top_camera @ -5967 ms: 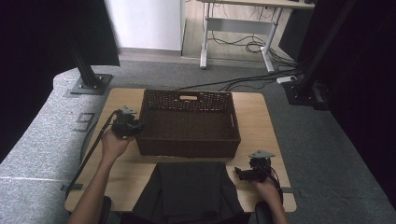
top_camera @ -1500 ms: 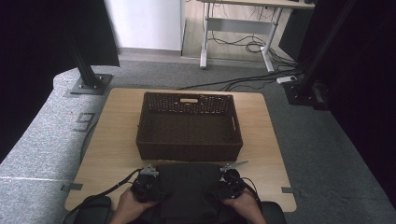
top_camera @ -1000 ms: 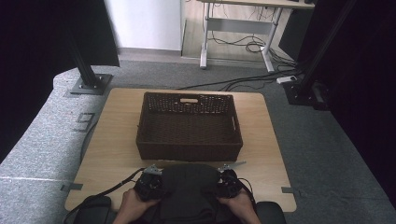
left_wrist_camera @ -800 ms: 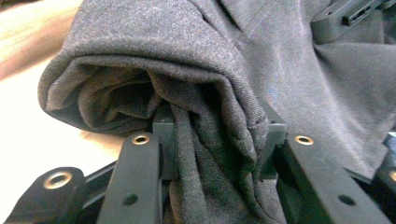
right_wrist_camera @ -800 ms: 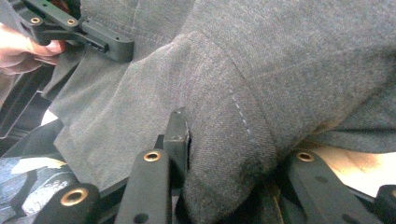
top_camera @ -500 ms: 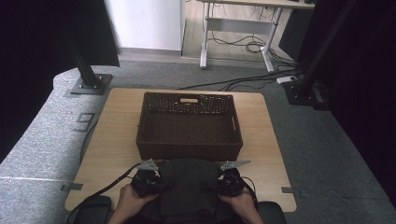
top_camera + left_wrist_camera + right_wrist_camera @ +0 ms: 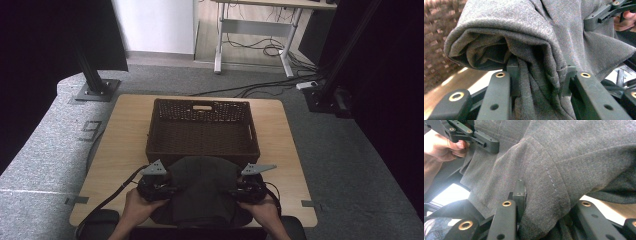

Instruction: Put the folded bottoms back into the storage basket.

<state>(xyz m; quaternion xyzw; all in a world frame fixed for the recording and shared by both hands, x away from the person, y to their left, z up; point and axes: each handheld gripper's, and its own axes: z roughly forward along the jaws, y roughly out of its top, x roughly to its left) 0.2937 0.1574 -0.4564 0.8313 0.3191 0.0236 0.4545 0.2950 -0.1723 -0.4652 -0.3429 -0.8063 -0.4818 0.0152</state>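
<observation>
The dark grey woven-fabric garment [image 7: 202, 192] hangs bunched and folded in soft rolls, its two sides gathered into thick creases. It sits just in front of the brown wicker basket [image 7: 202, 131], its top edge overlapping the basket's near rim.

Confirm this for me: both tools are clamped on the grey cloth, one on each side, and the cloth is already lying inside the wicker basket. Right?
Not quite. The left tool and right tool do clamp the grey cloth on either side, but the cloth is not in the wicker basket. The high view shows it held up at the table's near edge, in front of the basket.
</observation>
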